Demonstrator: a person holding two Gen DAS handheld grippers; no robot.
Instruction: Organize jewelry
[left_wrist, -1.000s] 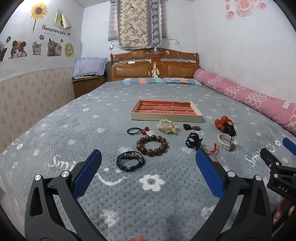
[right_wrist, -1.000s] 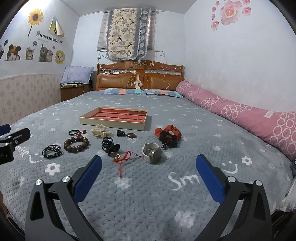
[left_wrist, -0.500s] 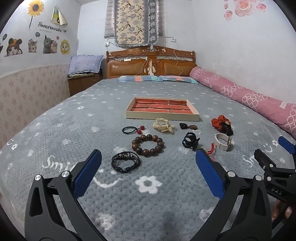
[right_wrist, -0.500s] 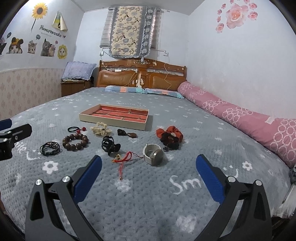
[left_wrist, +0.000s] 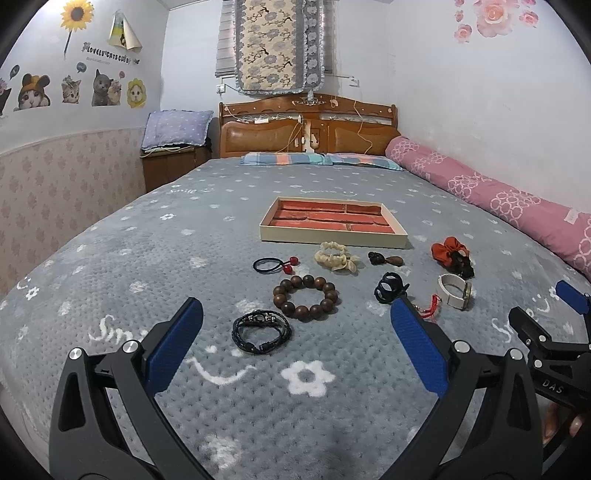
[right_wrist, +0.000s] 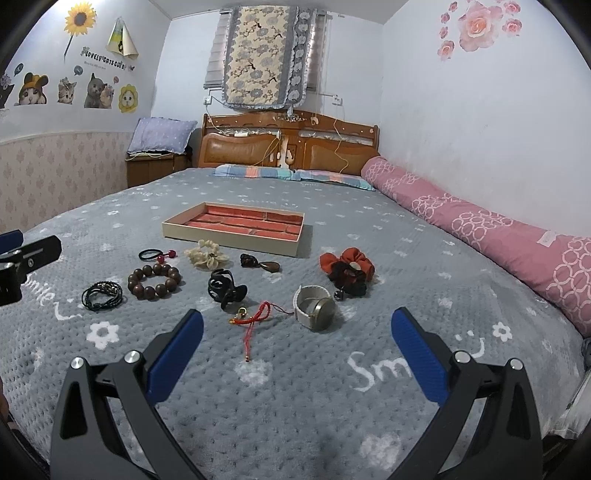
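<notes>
Still approach phase: both grippers have crept toward the jewelry, nothing picked yet.

Compared with a second ago the left gripper (left_wrist: 295, 332) has come lower and nearer; the black braided bracelet (left_wrist: 260, 331) now sits between its blue fingers (left_wrist: 173, 347), jaws spread wide and empty. Right gripper (right_wrist: 295, 332) has edged in too, jaws equally wide, nothing held, with the red cord charm (right_wrist: 255, 319) and the white watch (right_wrist: 314, 308) just ahead of it. The tray (left_wrist: 332, 238) has not shifted and looks empty. All pieces lie on the blanket (left_wrist: 147, 258) on the near side of the tray: cream scrunchie (left_wrist: 334, 256) and black hair tie (left_wrist: 275, 264) closest to it, wooden bead bracelet (left_wrist: 306, 297) and black claw clip (left_wrist: 389, 292) further out, orange scrunchie (left_wrist: 450, 254) off to its right. My read: the braided bracelet is the left's first grab.
</notes>
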